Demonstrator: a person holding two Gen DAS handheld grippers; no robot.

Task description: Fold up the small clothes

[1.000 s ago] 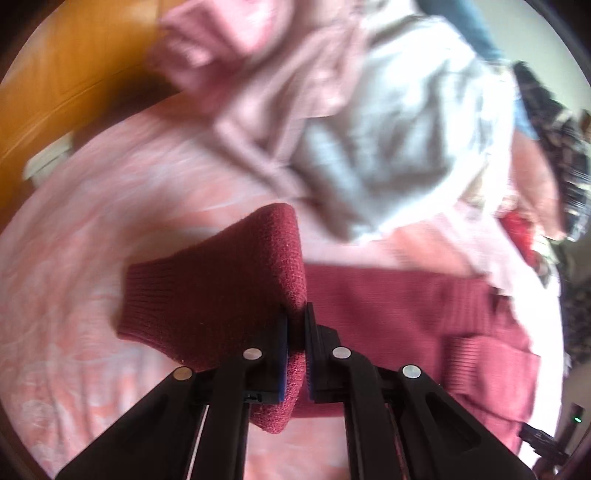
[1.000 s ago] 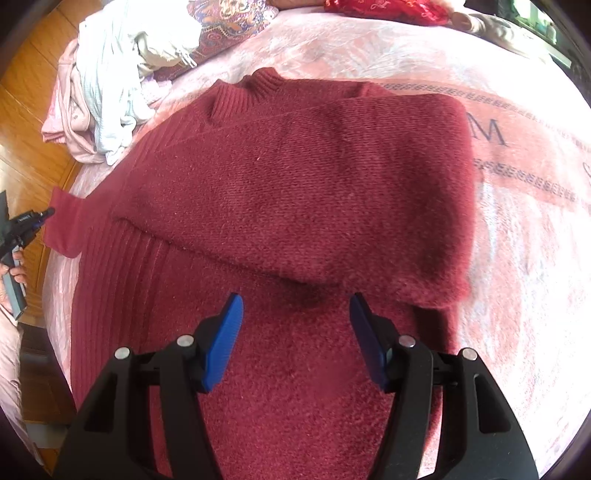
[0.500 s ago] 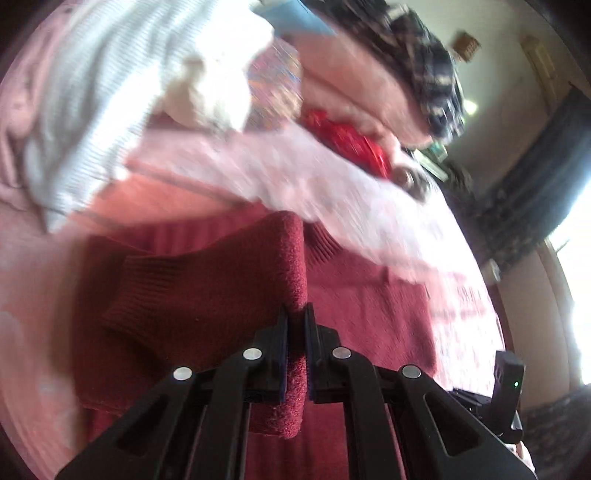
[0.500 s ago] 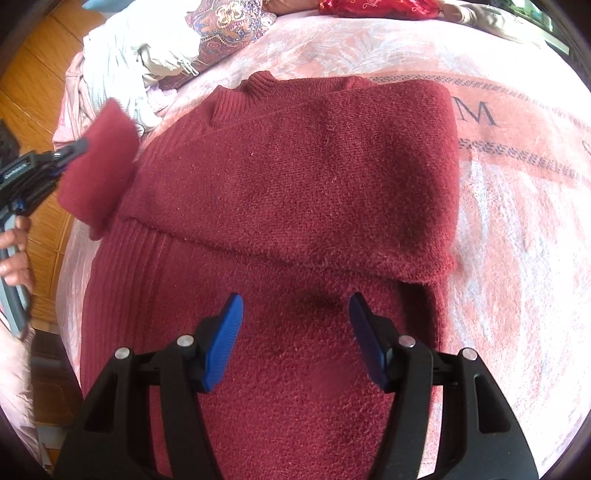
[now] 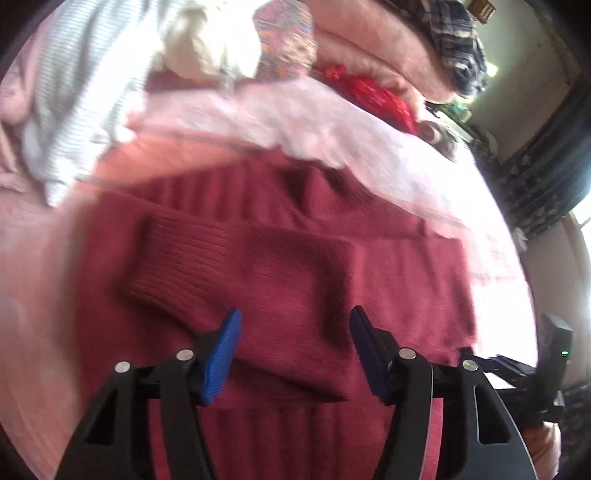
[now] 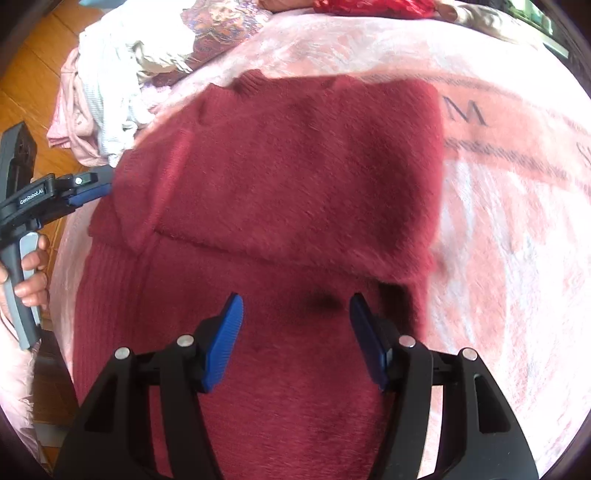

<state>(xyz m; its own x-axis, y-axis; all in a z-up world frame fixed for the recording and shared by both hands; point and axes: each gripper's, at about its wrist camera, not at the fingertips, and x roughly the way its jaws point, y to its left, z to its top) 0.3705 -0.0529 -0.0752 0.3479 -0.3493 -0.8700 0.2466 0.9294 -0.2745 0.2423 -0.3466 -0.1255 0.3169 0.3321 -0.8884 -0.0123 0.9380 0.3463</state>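
A dark red knit sweater (image 6: pixel 303 177) lies on the pink bedspread (image 6: pixel 517 221), with one side folded across its body. Its ribbed sleeve (image 5: pixel 207 266) lies folded over the body, just ahead of my left gripper (image 5: pixel 295 350). The left gripper is open and empty, its blue pads apart above the sweater. It also shows in the right wrist view (image 6: pixel 85 192) at the sweater's left edge. My right gripper (image 6: pixel 295 339) is open and empty, hovering over the sweater's lower part. The right gripper shows at the right edge of the left wrist view (image 5: pixel 532 369).
A pile of white, striped and pink clothes (image 6: pixel 107 99) lies at the bed's far left corner, beside a patterned cushion (image 6: pixel 221 29). A red cloth (image 5: pixel 376 96) and pink bedding (image 5: pixel 369 40) lie at the far side. Wooden floor (image 6: pixel 33 74) runs along the left.
My left gripper carried the sleeve over the sweater's body, then opened and let it go. The sleeve now lies on the body. The right gripper stayed open, nearly still.
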